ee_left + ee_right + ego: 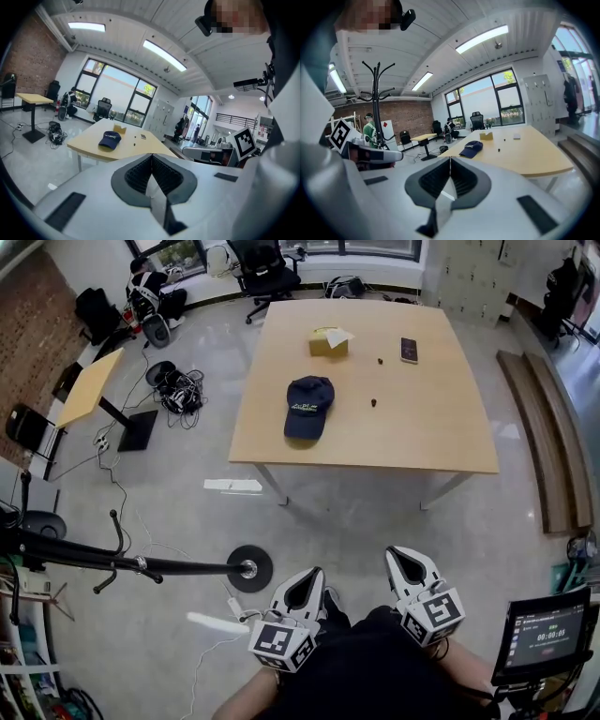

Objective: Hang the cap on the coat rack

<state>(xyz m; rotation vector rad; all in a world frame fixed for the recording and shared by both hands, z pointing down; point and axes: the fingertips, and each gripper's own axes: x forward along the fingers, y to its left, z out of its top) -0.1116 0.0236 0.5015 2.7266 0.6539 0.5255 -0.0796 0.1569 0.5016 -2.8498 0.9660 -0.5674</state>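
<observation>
Step in hand, as I judge it: approach, nothing picked up yet. Both sets of fingers are clenched on nothing. The left gripper (314, 576) has its jaws pressed tip to tip in its own view, and so does the right gripper (401, 554).

The cap (308, 406) lies on the table (422, 418), left of the middle and nearer the front edge. It is well apart from both grippers, with bare floor between. Crown side up.

Orientation, as far as I can tell: the bill points toward me and the near table edge, slightly left. The long axis runs near to far across the table.

The coat rack (141, 563) stands on the floor to my left, well clear of the table.

Next move calls for: reach the table, open one gripper, take the bill edge-on, then carry the cap left to a rack hook.
</observation>
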